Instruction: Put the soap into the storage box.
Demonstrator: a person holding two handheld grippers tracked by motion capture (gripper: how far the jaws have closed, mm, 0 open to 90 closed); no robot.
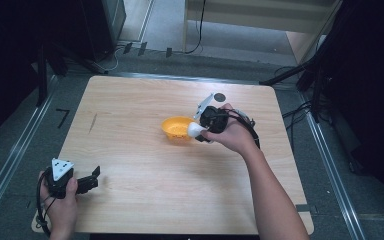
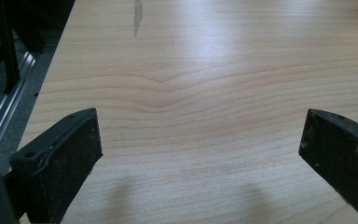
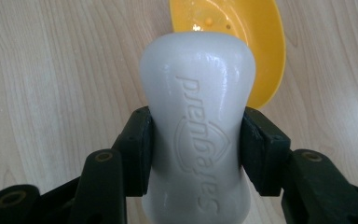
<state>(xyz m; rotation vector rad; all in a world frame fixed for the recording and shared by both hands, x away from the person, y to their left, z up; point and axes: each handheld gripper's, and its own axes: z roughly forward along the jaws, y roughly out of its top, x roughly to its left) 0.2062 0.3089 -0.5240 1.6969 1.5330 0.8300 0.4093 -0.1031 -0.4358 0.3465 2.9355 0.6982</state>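
Observation:
A white bar of soap (image 3: 198,130) with raised lettering is clamped between the black jaws of my right gripper (image 3: 196,149), which is shut on it. In the high view the soap (image 1: 195,130) hangs at the right rim of a small yellow bowl (image 1: 177,127) near the table's middle, with the right gripper (image 1: 200,131) just right of the bowl. The yellow bowl (image 3: 242,42) lies beyond the soap's far end. My left gripper (image 1: 96,177) rests at the table's front left corner, open, its jaws wide apart over bare wood (image 2: 200,140) with nothing between them.
The wooden table (image 1: 130,165) has a dark scratch (image 1: 93,122) at its left side and a small dark round mark (image 1: 220,97) near the far edge. Metal rails (image 1: 10,160) and cables run along the floor around the table.

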